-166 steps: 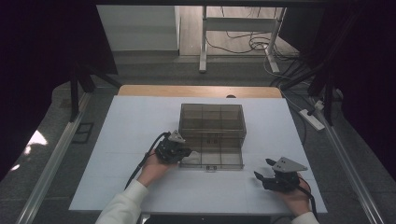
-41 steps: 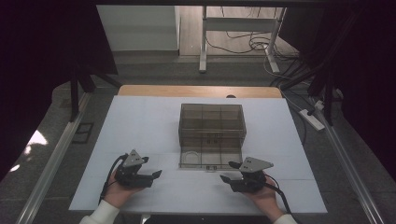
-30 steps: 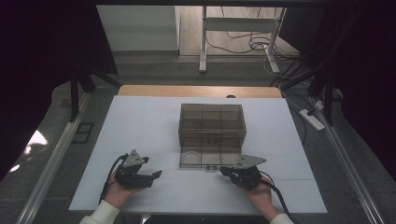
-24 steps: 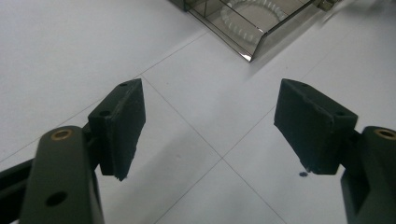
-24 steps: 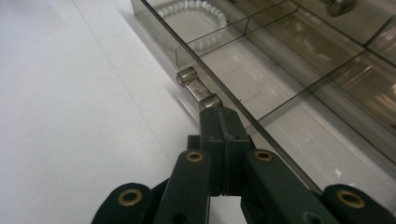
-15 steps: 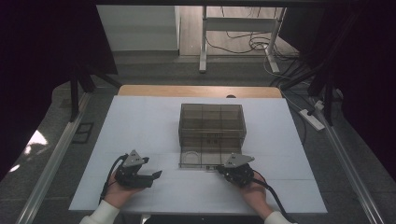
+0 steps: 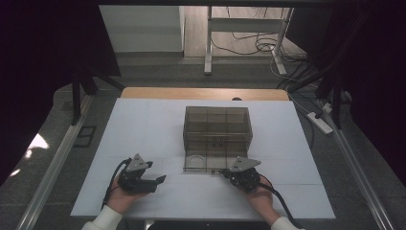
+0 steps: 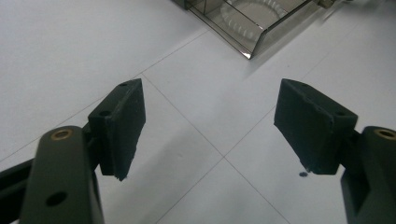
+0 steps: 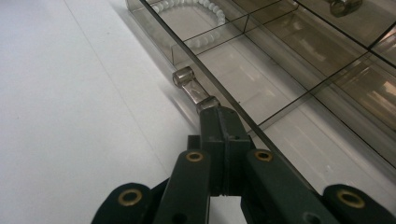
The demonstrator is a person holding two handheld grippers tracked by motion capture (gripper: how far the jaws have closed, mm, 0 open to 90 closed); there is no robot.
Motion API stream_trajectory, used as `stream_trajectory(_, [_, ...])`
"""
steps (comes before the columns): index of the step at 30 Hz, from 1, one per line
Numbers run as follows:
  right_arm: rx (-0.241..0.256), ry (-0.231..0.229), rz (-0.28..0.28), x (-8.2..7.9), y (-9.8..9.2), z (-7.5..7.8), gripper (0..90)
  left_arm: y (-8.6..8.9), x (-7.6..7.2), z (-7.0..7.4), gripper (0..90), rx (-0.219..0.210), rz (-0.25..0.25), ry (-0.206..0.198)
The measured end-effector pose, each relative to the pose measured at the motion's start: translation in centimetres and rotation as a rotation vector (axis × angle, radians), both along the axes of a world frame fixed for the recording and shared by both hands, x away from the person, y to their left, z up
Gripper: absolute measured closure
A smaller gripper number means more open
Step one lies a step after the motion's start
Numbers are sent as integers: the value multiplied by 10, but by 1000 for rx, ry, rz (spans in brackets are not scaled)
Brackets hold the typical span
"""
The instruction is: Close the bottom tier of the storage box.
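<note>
While my left gripper (image 8: 210,135) sits w/ jaws spread wide over the white table (image 7: 143,129), holding nothing, my right gripper (image 9: 219,122) is pinched tight on the latch (image 9: 194,89) at the near edge of the smoky divided box (image 7: 218,136), mid-table.

A compartmented box (image 7: 218,136) stands at the middle of the surface (image 7: 143,124). A beaded ring (image 7: 195,161) lies in its near-left compartment. The left hand-held gripper (image 7: 160,179) sits near the surface's near edge, left of the box and well apart from it. The right hand-held gripper (image 7: 224,171) sits at the box's near wall, right of the ring, touching a small latch (image 9: 194,89) on that wall. A power strip (image 7: 321,122) lies on the floor, right of the surface.
</note>
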State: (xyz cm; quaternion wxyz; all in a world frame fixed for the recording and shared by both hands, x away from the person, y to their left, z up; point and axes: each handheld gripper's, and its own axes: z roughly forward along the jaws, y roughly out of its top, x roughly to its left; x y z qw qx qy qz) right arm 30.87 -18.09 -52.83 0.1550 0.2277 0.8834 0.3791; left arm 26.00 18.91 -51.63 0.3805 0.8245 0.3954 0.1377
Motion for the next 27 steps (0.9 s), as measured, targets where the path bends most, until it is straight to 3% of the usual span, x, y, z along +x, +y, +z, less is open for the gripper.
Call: stream_trajectory(27, [-2,-16,-28,12,4,-1,893,2,0,0,257,2,-1,-4])
